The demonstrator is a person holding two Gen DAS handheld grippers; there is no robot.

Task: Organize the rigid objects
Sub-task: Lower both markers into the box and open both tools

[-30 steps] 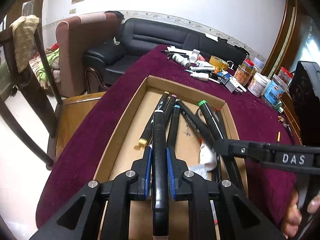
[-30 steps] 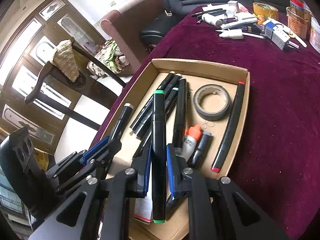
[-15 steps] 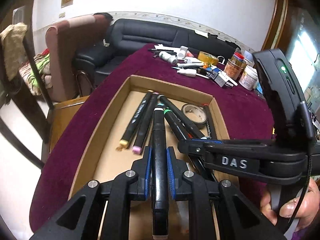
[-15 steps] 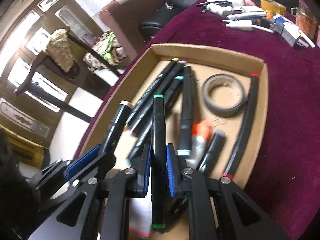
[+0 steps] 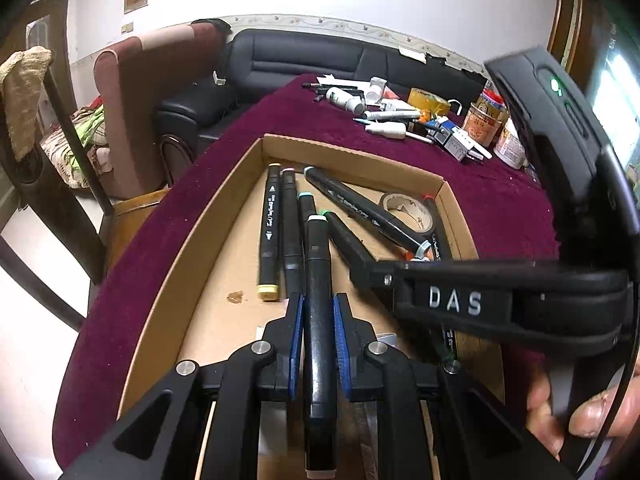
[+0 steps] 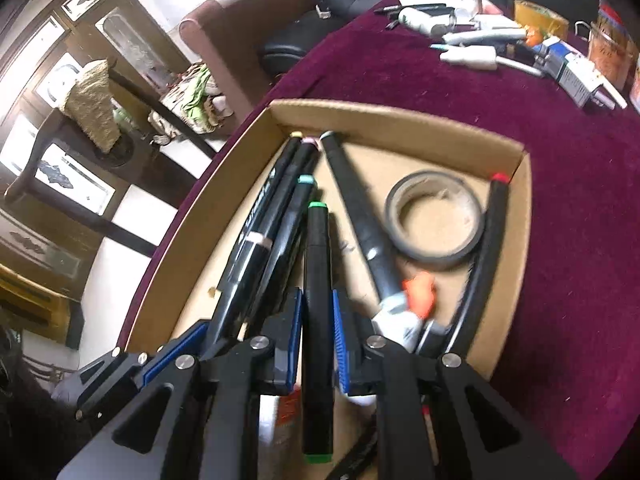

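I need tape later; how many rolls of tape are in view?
2: a grey roll inside the cardboard box, and a yellow roll among clutter at the far end of the table. More may be hidden.

A table covered with a deep maroon velvet cloth [image 5: 492, 200] carries everything. Resting directly on the cloth, near the table's left edge, is a shallow open cardboard tray [image 5: 352, 154] with low walls, its long axis running away from the viewer. Toward the far end of the table, well apart from the tray, lies a loose cluster of small items: white tubes and pens [image 6: 472, 56], a small blue-and-white carton [image 6: 576, 74], a roll of yellowish packing tape [image 5: 428, 100], and printed tins [image 5: 482, 124] standing upright at the right edge. The cloth between tray and cluster bears only scattered specks.
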